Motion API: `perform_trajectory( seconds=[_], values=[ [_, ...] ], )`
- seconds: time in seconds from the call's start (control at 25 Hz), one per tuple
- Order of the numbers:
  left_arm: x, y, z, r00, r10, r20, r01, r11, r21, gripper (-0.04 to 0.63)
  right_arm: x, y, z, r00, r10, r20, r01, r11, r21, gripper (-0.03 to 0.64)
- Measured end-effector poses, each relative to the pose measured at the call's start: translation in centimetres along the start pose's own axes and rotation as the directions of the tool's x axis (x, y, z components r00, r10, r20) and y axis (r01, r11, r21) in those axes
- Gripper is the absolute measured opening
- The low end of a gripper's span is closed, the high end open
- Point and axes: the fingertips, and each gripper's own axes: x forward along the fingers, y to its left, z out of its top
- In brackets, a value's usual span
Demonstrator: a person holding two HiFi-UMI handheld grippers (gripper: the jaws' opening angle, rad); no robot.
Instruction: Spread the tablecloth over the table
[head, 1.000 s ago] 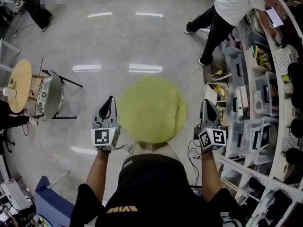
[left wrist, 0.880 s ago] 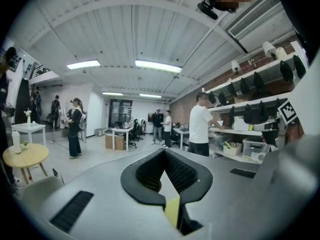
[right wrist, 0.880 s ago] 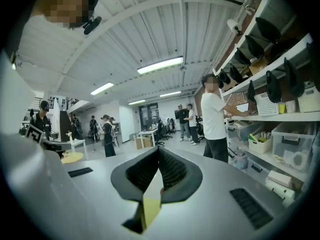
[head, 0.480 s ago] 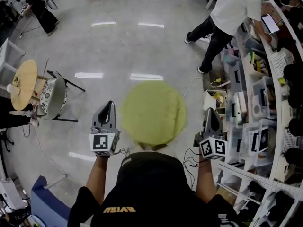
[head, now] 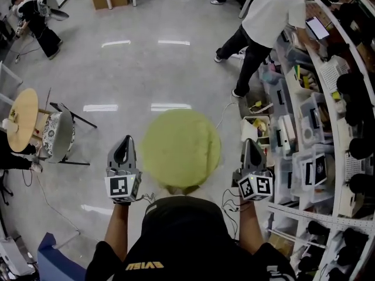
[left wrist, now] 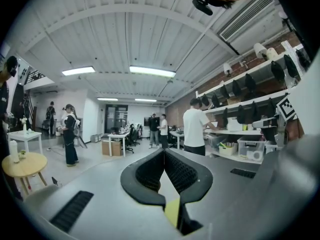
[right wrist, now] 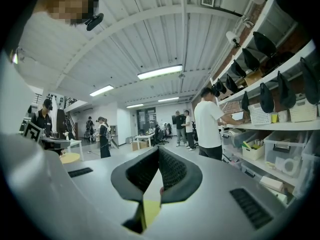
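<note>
Pressing tip to tip on nothing visible, jaws of left gripper (head: 125, 139) and right gripper (head: 251, 141) shut, only a yellow sliver glimpsed behind each pair. Held level just off opposite edges of the tablecloth (head: 180, 151), not touching. Lifted and drawn slightly farther from its rim than a second before. Draped as a round disc, table hidden beneath; spreading judged essentially done, retreat probably under way.

A round yellow-green tablecloth (head: 180, 148) lies spread flat between the left gripper (head: 123, 142) and the right gripper (head: 251, 143); both flank it with jaws together; at the right a person in a white shirt (head: 266, 10) leans toward cluttered shelves (head: 316, 133); a patterned chair (head: 58, 134) stands at the left.
</note>
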Motion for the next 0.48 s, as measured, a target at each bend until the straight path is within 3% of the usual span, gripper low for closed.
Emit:
perform_trajectory(
  seconds=[0.48],
  values=[
    [0.4, 0.7, 0.3, 1.000, -0.022, 0.008, 0.022, 1.000, -0.002, 0.018, -0.1, 0.9, 0.5, 1.000, -0.016, 0.012, 0.016, 1.000, -0.001, 0.002]
  ],
)
